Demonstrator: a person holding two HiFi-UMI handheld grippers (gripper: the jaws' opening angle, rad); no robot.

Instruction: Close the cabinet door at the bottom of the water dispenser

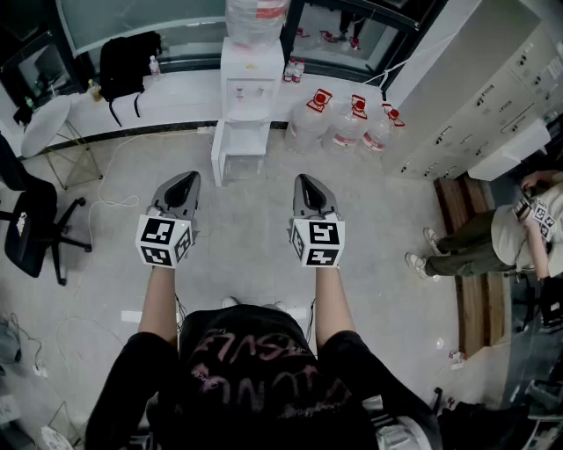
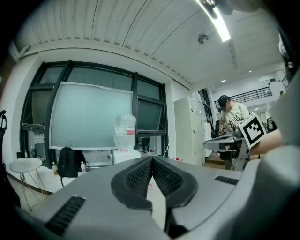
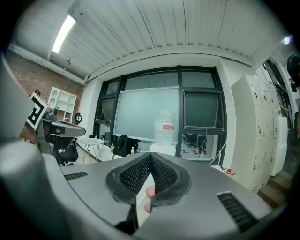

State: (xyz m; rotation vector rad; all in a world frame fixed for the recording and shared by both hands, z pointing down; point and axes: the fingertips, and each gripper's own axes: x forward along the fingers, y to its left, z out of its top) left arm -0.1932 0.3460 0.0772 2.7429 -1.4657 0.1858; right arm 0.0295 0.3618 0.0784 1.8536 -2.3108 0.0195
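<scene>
The white water dispenser (image 1: 250, 83) stands against the far wall with a large bottle (image 1: 255, 16) on top. Its bottom cabinet is open, and the door (image 1: 217, 158) is swung out to the left. Both grippers hover side by side over the floor, well short of the dispenser. My left gripper (image 1: 186, 179) is shut and empty, and so is my right gripper (image 1: 304, 181). In the left gripper view the jaws (image 2: 152, 158) meet, with the bottle (image 2: 125, 132) beyond them. In the right gripper view the jaws (image 3: 150, 155) also meet below the bottle (image 3: 164, 126).
Three full water jugs (image 1: 347, 119) stand on the floor right of the dispenser. A black office chair (image 1: 35, 228) and a round table (image 1: 44, 123) are at the left, and a backpack (image 1: 127, 61) lies on the ledge. Lockers (image 1: 493, 114), a wooden bench (image 1: 466, 264) and a seated person (image 1: 493, 237) fill the right.
</scene>
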